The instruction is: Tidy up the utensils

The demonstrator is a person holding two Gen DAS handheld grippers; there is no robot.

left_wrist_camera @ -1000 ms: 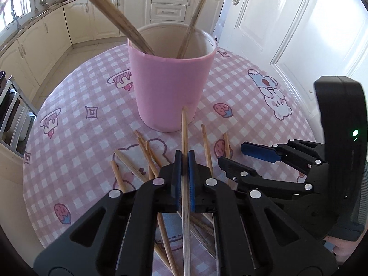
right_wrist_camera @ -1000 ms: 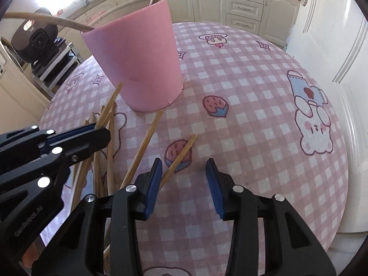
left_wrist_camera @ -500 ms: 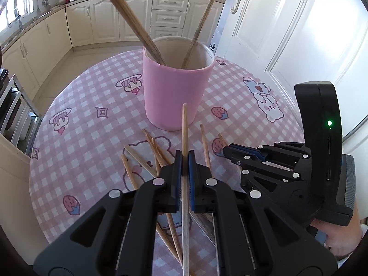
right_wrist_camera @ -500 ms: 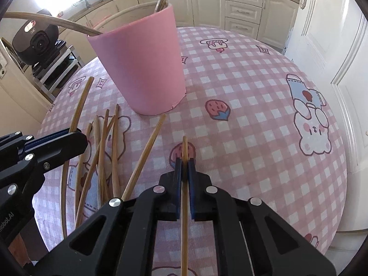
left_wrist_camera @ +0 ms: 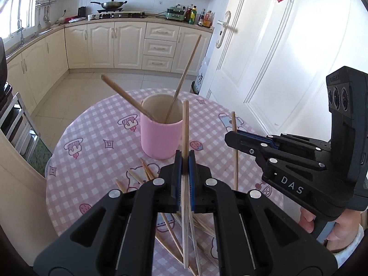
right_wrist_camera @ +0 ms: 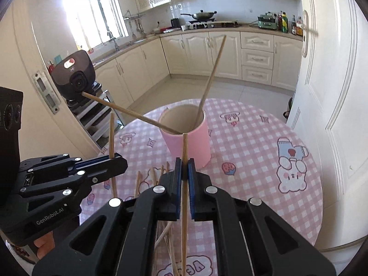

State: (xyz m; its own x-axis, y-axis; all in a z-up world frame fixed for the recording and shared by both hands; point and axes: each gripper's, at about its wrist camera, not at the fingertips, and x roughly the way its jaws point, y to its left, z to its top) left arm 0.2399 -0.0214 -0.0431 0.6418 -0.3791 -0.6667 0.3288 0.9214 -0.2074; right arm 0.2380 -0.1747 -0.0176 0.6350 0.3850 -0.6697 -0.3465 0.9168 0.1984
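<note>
A pink cup [left_wrist_camera: 158, 135] [right_wrist_camera: 191, 147] stands on the round checked table and holds two wooden chopsticks that lean out left and right. My left gripper [left_wrist_camera: 184, 161] is shut on a chopstick [left_wrist_camera: 185, 128] that points up toward the cup's rim. My right gripper [right_wrist_camera: 184, 163] is shut on another chopstick [right_wrist_camera: 184, 149], also raised short of the cup. Each gripper shows in the other's view, the right one [left_wrist_camera: 234, 135] and the left one [right_wrist_camera: 117, 161]. Several loose chopsticks [left_wrist_camera: 147, 174] [right_wrist_camera: 147, 179] lie on the cloth below both grippers.
The table [left_wrist_camera: 92, 156] has a pink checked cloth with cartoon prints. A white door [left_wrist_camera: 264, 57] stands close on the right. Kitchen cabinets [left_wrist_camera: 103, 46] line the far wall. A black camera [right_wrist_camera: 73, 76] on a rack stands left of the table.
Both grippers have lifted well above the table, each with its chopstick. One second ago the right gripper was open over a chopstick on the cloth; it has since shut on it.
</note>
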